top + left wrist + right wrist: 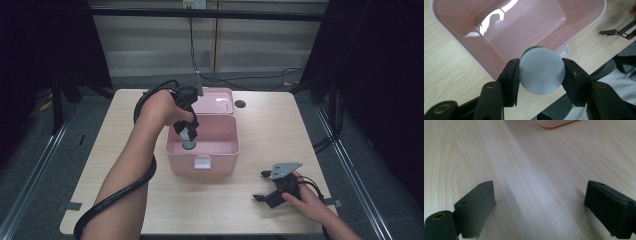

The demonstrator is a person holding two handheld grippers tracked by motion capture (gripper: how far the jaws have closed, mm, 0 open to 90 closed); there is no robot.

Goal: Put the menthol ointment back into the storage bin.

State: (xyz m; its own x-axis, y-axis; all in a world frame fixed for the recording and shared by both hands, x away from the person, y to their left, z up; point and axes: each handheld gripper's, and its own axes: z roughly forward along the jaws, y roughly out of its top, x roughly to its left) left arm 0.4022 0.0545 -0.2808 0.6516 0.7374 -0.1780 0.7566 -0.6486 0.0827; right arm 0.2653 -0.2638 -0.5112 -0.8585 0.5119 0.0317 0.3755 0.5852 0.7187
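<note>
Left tongs [540, 75] clamped on round container [541, 70], pads pressing both sides; smooth pale-grey disc end, green band behind. In high view, container hangs centre frame, inside open pink box [220, 152]. Box glossy plastic, rounded corners, lid tipped back. Right tongs [263, 186] lower right, spread wide, nothing between pads, resting on surface [270, 125]: pale wood grain, matte.
</note>
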